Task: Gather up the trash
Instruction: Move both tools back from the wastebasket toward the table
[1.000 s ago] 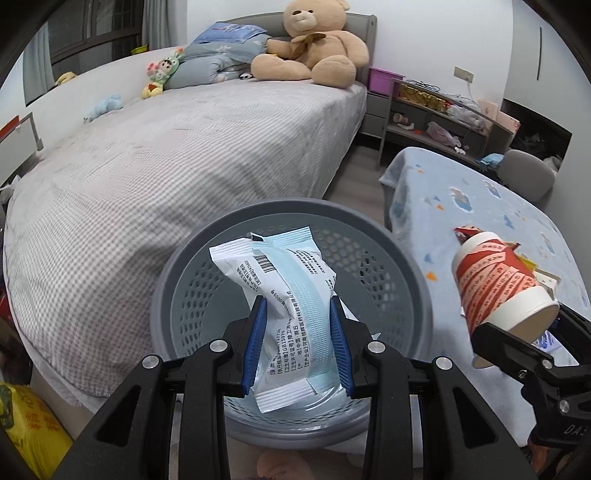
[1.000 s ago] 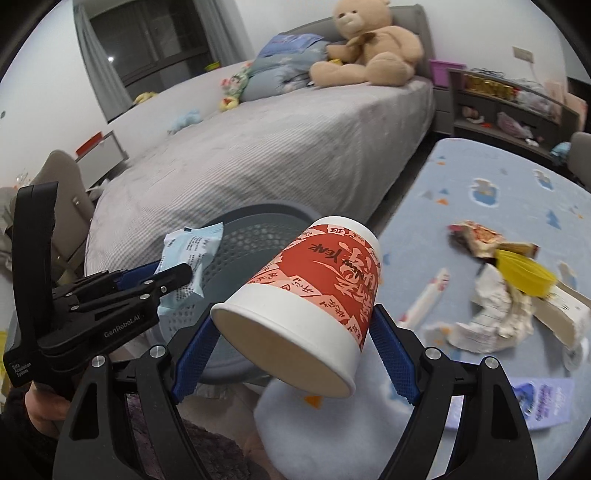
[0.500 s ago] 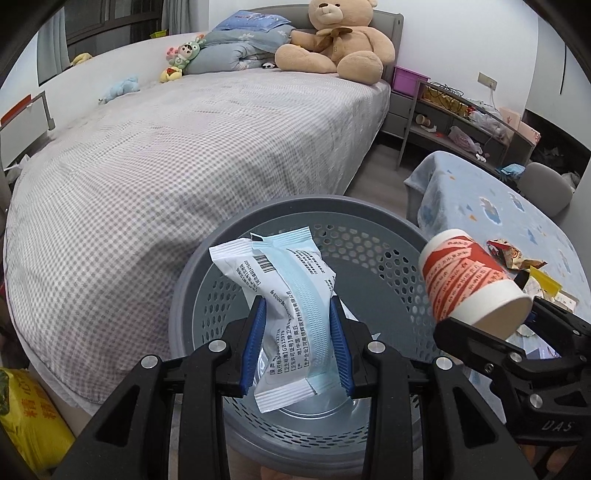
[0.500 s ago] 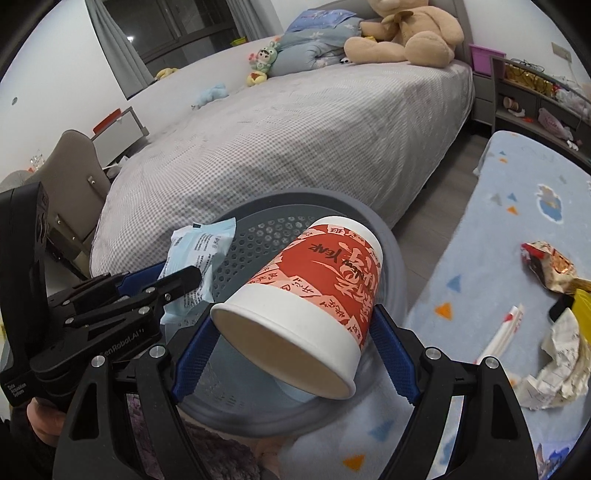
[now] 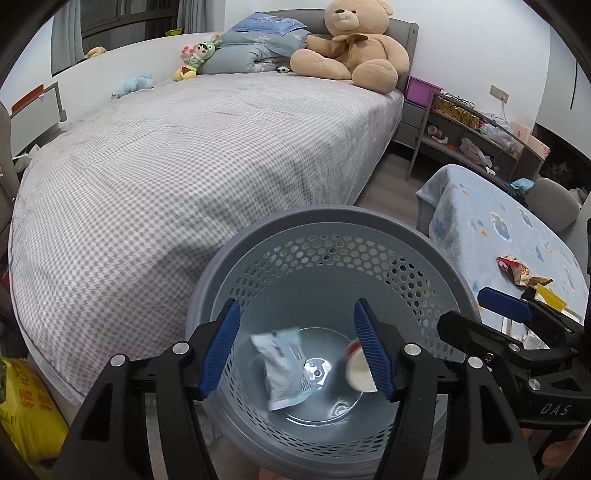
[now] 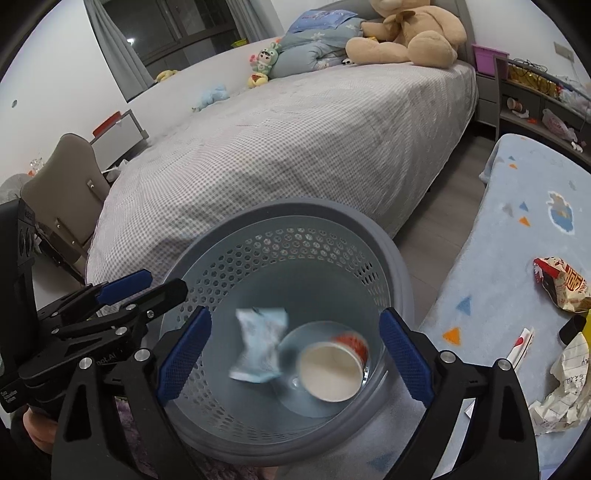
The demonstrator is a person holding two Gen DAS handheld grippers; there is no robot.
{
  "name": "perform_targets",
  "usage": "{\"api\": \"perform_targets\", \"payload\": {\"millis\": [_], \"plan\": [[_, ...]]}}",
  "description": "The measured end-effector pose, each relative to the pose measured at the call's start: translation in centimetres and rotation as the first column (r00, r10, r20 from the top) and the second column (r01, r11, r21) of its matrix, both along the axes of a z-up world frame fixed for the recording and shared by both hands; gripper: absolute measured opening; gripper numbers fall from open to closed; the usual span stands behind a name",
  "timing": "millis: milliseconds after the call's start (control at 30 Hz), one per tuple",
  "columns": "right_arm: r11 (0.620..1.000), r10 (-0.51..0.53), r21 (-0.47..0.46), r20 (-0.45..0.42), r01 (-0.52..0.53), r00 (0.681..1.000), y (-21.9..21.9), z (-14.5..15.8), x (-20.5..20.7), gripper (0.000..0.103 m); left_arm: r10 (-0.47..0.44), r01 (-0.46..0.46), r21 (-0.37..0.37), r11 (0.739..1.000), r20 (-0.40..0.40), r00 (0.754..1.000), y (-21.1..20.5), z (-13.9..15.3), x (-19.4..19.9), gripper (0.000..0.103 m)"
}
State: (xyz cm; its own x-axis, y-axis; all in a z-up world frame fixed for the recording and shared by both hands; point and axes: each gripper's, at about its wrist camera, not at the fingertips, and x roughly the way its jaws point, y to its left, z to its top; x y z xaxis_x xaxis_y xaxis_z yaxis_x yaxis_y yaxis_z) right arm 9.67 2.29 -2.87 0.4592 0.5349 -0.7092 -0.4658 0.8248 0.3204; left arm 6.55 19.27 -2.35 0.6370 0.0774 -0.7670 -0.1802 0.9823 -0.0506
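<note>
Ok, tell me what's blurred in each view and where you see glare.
Left wrist view: the pale blue wrapper and paper cup in the grey basket are motion-smeared, with glare on the basket floor; the bed is sharp. Right wrist view: wrapper and cup are smeared likewise; fisheye bends the edges in both.

Pretty clearly a bedroom in somebody's home. Straight ahead of the gripper there's a big bed (image 5: pixel 192 155) with a checked grey cover, a teddy bear (image 5: pixel 354 40) and small plush toys by the headboard, a cluttered shelf (image 5: pixel 476 136) off to the right, and a curtained window (image 6: pixel 166 33) up left.
</note>
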Motion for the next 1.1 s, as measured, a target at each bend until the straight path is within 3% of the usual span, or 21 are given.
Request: {"api": "perform_targets", "payload": {"millis": [667,1100], "plan": [[1.0,-0.014,-0.001,0.004,0.014,1.0,-0.3,0.0,-0.7,0.091,0.03,-0.03,-0.012,0.999,-0.004,1.0,0.8,0.0,-0.3,0.062],[0.995,-0.097,0.008,0.002,0.097,0.995,-4.7,0.7,-3.8,0.091,-0.015,0.015,-0.006,1.0,0.007,1.0,-1.4,0.2,-0.3,0.062]]}}
